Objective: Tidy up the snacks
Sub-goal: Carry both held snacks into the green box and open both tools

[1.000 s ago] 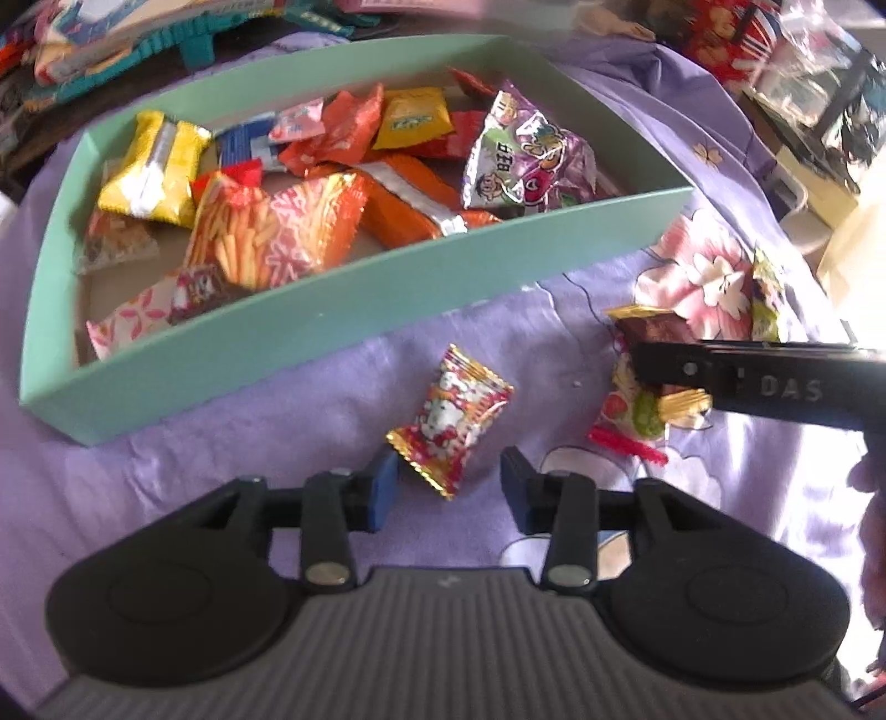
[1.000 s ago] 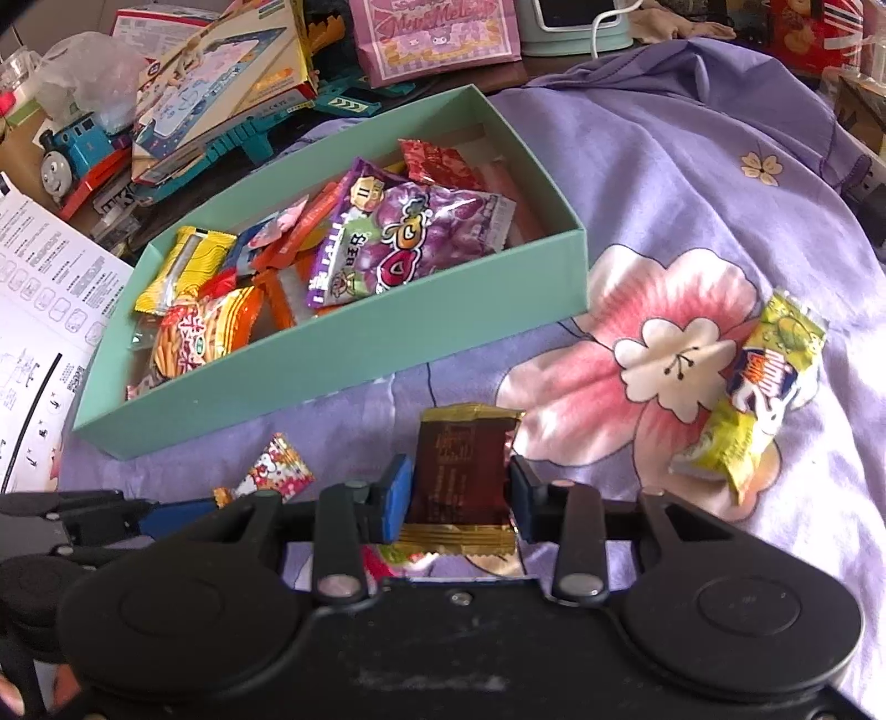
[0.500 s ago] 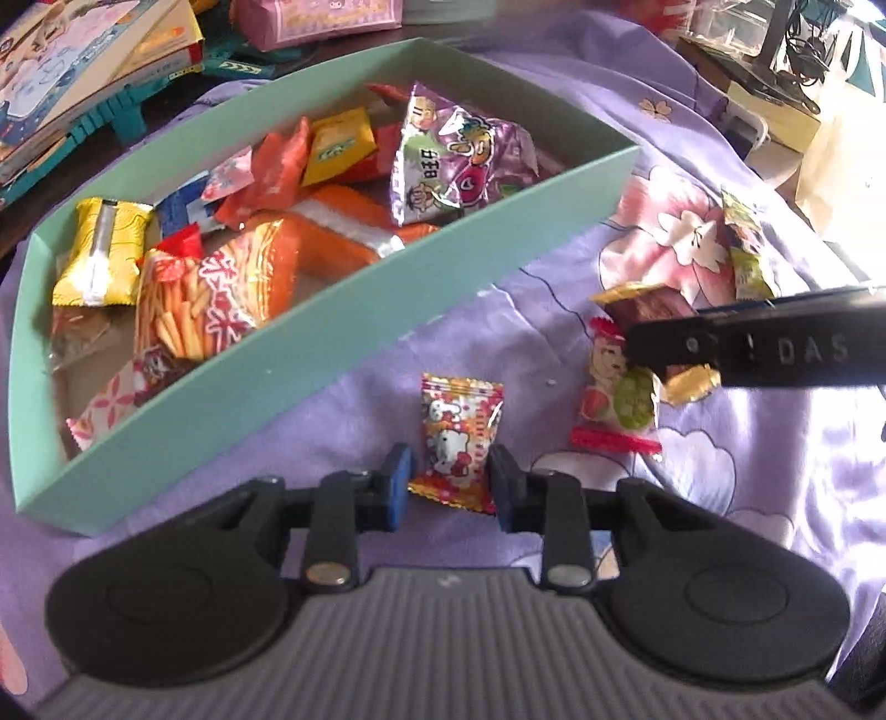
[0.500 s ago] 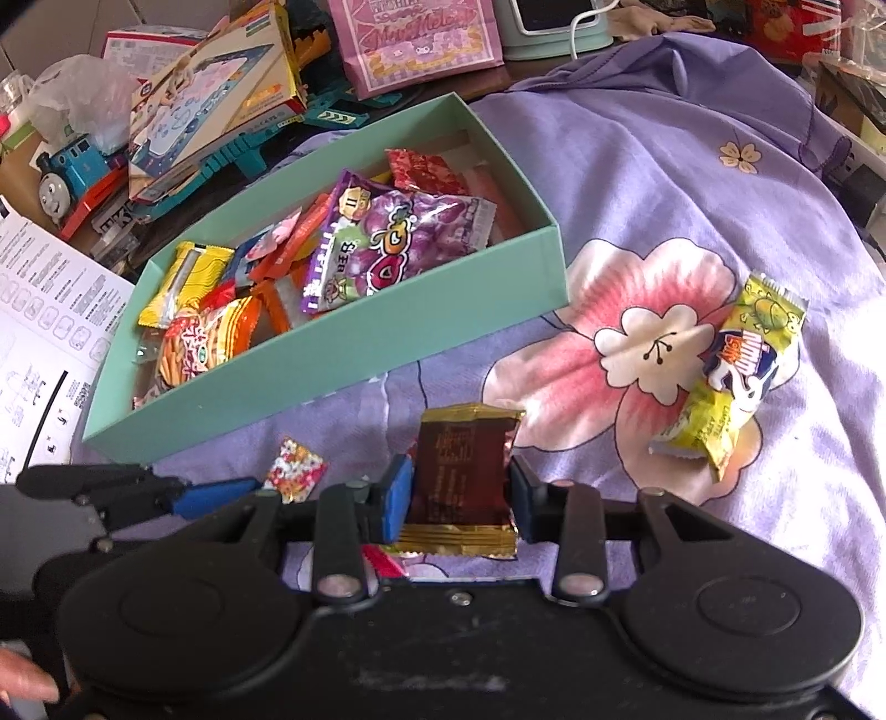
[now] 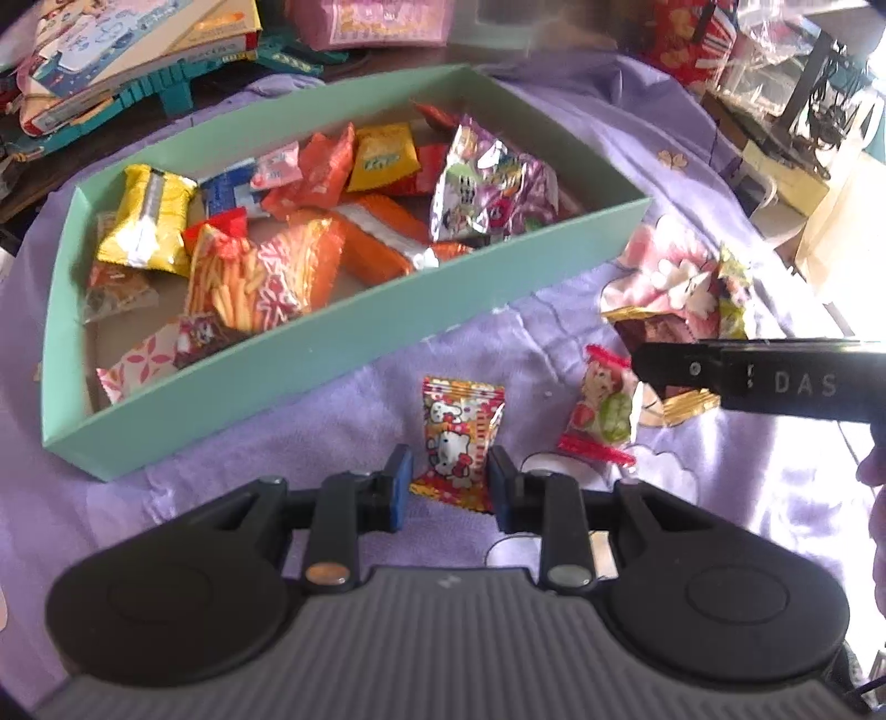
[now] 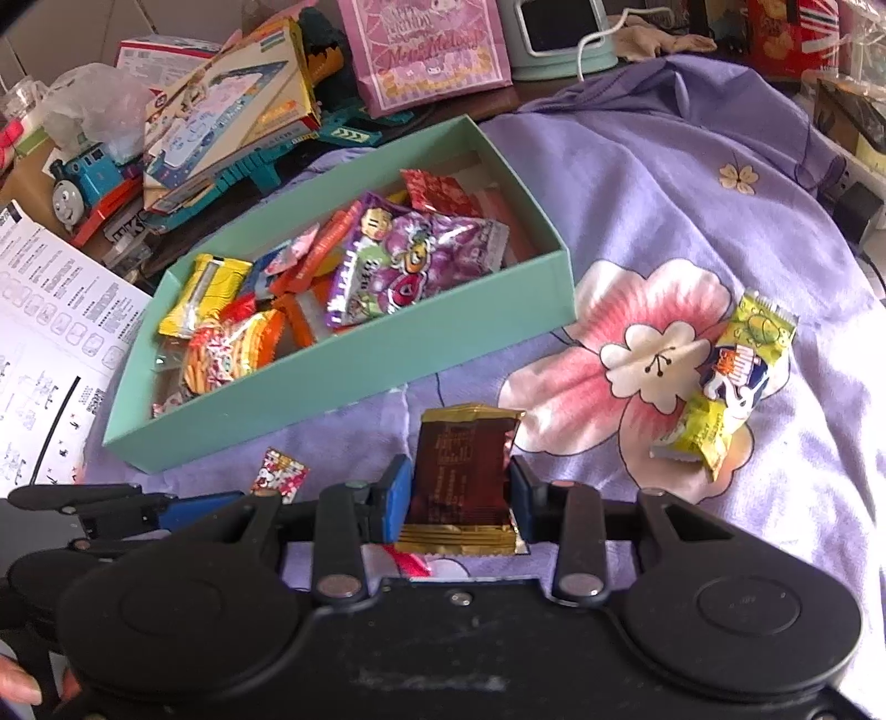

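The left gripper (image 5: pixel 447 487) has its fingers pinched on the lower end of a small red Hello Kitty candy packet (image 5: pixel 462 440), blue pads pressed to both sides; they've just been closing in on it. The packet stands just off the purple floral cloth (image 5: pixel 277 437), a short way in front of the mint-green box (image 5: pixel 354 327). The right gripper (image 6: pixel 459 495) is clamped on a brown-and-gold foil snack packet (image 6: pixel 462 476), held upright btwn its fingers, w/ the gold crimped edge at the bottom. Seen from the left cam, that gripper's black arm marked "DAS" reaches in from the right.

Just right of the Hello Kitty packet, a strawberry-print candy (image 5: pixel 603 412) w/ red crimped ends lies loose on the cloth, partly under the right gripper. Further right, on the big pink flower print, sits a yellow-green snack packet (image 6: pixel 731 382), tilted, well apart from the box.

Behind these the box sits at an angle, already holding a heap of snacks: an orange fries bag (image 5: pixel 255 271) near the front wall, a yellow wafer packet (image 5: pixel 147 219) at the left end, a purple foil bag (image 5: pixel 493 185) toward the right end, plus orange, red and blue wrappers btwn them.

Past the box, off the cloth, clutter: a blue toy train (image 6: pixel 83 177), stacked picture boxes, a pink gift bag (image 6: pixel 426 50), printed instruction sheets at far left.
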Demonstrator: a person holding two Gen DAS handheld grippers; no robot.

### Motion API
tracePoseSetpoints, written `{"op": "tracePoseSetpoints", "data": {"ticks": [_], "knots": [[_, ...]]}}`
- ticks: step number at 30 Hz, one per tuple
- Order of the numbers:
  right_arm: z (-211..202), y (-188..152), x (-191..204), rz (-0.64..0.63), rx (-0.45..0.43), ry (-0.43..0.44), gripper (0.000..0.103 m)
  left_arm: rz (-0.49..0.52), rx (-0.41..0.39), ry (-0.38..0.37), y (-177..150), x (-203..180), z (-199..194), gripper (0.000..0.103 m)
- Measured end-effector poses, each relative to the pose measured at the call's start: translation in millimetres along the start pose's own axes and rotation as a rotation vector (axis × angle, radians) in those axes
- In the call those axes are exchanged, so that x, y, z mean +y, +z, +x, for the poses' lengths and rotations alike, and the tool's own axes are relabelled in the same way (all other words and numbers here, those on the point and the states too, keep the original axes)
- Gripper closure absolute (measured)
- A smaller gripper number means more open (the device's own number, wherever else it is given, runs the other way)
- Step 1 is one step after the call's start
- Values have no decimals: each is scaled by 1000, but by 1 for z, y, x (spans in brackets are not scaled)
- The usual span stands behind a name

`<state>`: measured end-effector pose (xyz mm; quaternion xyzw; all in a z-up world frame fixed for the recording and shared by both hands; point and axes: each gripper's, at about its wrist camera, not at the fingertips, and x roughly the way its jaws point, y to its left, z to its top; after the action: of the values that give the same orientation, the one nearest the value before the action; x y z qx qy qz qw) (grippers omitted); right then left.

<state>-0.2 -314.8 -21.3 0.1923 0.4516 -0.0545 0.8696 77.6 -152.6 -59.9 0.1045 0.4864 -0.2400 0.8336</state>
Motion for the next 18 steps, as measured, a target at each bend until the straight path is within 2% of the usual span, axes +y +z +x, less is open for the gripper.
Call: {"op": "tracePoseSetpoints", "data": {"ticks": [8, 18], "knots": [[-22, 20, 26, -42, -54, 28, 66, -47, -92, 7, 15, 20, -38, 75], [-16, 65, 82, -110, -96, 96, 66, -150, -174, 102, 48, 92, -66, 75]]}}
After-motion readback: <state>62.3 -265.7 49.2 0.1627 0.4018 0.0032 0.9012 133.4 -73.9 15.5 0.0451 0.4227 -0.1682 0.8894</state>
